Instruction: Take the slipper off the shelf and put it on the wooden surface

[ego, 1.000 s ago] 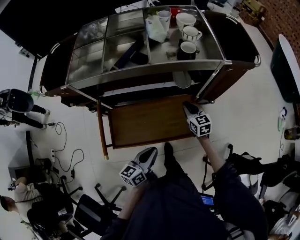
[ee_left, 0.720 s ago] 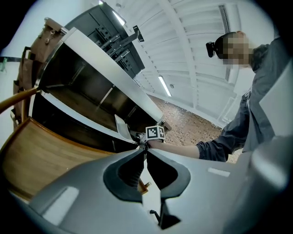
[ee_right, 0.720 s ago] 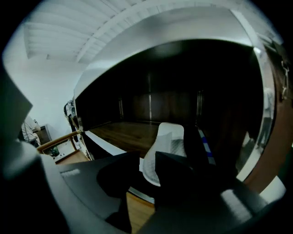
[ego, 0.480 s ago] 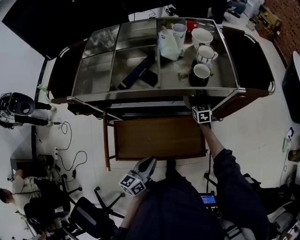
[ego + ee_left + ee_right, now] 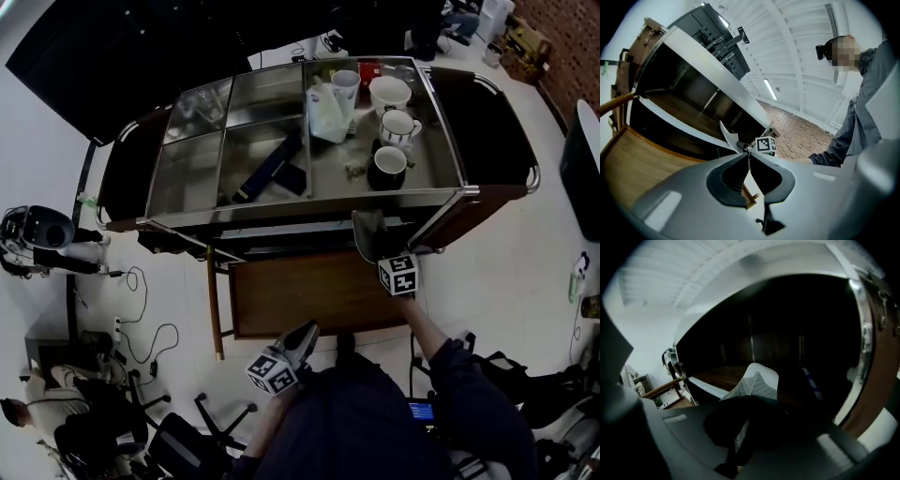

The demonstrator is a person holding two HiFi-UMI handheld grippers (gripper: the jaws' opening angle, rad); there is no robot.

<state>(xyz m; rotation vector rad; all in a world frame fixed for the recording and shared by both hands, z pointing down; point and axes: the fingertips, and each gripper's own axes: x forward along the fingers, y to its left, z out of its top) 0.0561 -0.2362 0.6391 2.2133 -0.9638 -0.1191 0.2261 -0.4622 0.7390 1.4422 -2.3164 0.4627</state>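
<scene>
Under the steel top point(image 5: 192, 173), right at the shelf's point(image 5: 281, 246) front edge, the slipper point(image 5: 368, 232) is pinched by the right gripper point(image 5: 380, 255), whose jaws are closing tight on its soft, quilted grey-white fabric. Plenty of bare room is offered by the smooth wooden surface point(image 5: 300, 295) just below, which is bordered by a raised edge. The left gripper point(image 5: 302, 336) is held near the body, well apart from the shelf, jaws pressed together on nothing. Mugs point(image 5: 389, 167) are crowded on the top's right side.

slipper point(image 5: 754, 380): pale, quilted, seemingly at shelf point(image 5: 715, 373) edge | wooden surface point(image 5: 300, 295): brown, below shelf
</scene>
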